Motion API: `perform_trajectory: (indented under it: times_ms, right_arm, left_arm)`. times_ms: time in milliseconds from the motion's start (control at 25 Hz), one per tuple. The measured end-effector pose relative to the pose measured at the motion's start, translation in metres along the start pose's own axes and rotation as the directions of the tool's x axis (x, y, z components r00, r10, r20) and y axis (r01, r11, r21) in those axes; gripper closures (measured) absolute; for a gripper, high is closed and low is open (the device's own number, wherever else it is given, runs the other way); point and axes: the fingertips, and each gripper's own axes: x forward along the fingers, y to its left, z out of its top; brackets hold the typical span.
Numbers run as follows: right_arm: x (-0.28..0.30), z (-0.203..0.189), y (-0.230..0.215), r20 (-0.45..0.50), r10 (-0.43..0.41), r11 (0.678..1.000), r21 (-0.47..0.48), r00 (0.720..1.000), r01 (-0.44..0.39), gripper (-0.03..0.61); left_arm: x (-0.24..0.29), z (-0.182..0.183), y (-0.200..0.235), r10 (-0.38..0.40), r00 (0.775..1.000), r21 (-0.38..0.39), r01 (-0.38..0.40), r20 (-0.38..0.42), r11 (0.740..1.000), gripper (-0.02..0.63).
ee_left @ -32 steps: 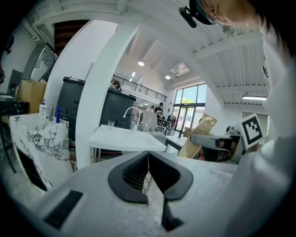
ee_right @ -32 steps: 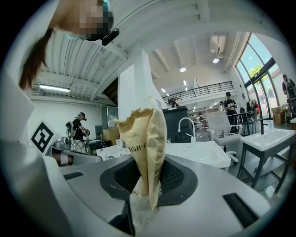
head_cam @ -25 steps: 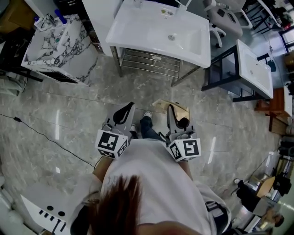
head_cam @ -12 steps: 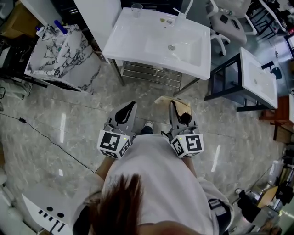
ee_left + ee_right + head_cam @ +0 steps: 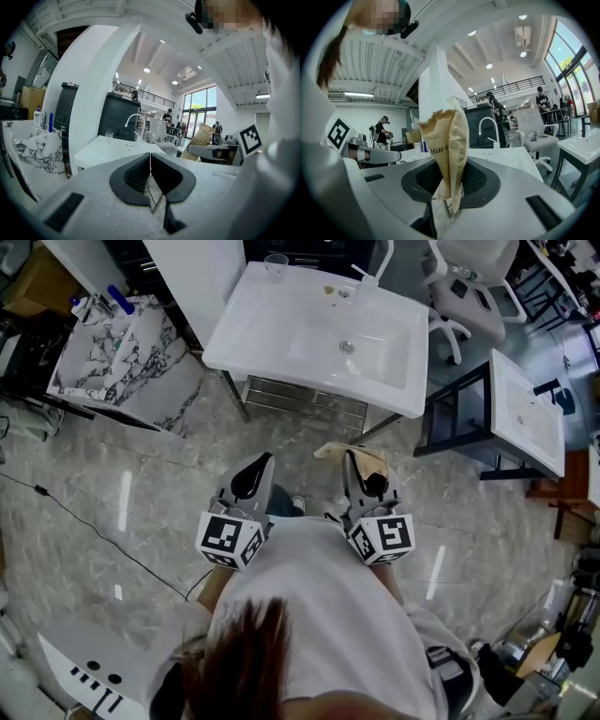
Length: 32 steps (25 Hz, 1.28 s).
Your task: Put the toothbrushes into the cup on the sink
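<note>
1. Cup point(image 5: 276, 264): clear glass, upright on the back rim of the sink point(image 5: 234, 334), at its left rear corner and left of the tap point(image 5: 373, 268). It's too small to tell the contents.
2. Sink basin: white, w/ the drain point(image 5: 347, 347) in the middle. There are a couple of small bits on the rim by the tap, too small to name.
3. The marble-look counter point(image 5: 122, 348) on your left carries a few bottles, one of them blue point(image 5: 118, 296). You can't read what's in them.
4. Writing: the brown paper pack point(image 5: 449, 140) shows "IGH-E" in dark print; the rest is lost round the fold. Each claw's cube has black & white square markers.
5. Your R claw point(image 5: 450, 183): jaws partway closed, pads pinching the pack's lower end. The pack sticks up and out past the tips. You can't tell if the toothbrushes are inside it.
6. Your L claw point(image 5: 150, 164): jaws brought together, tips touching, nothing btwn them.
7. You've got both claws close to your body, over the floor, side by side and pointing twd the sink. They're well apart from the sink & the cup.
</note>
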Motion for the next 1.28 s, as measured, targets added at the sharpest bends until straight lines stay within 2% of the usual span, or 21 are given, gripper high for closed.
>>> perform_trajectory:
  times_ms: [520, 840, 1080, 1280]
  right_arm:
    - [0.030, 0.003, -0.018, -0.011, -0.029, 0.999, 0.014, 1.000, 0.029, 0.486]
    - [0.091, 0.023, -0.022, -0.001, -0.060, 0.998, 0.024, 0.998, 0.060, 0.486]
    - [0.149, 0.042, -0.014, 0.009, -0.053, 0.998, 0.019, 0.999, 0.052, 0.486]
    - [0.187, 0.043, -0.002, 0.004, -0.046, 0.999, 0.023, 0.999, 0.046, 0.486]
  left_arm:
    - [0.034, 0.008, 0.020, -0.026, 0.999, -0.010, 0.026, -0.018, 1.000, 0.598]
    - [0.074, 0.036, 0.074, -0.041, 0.999, -0.003, 0.041, -0.014, 0.999, 0.598]
    - [0.100, 0.063, 0.119, -0.051, 0.999, -0.001, 0.051, 0.002, 0.999, 0.598]
    - [0.112, 0.070, 0.154, -0.053, 0.999, -0.006, 0.053, -0.006, 0.999, 0.598]
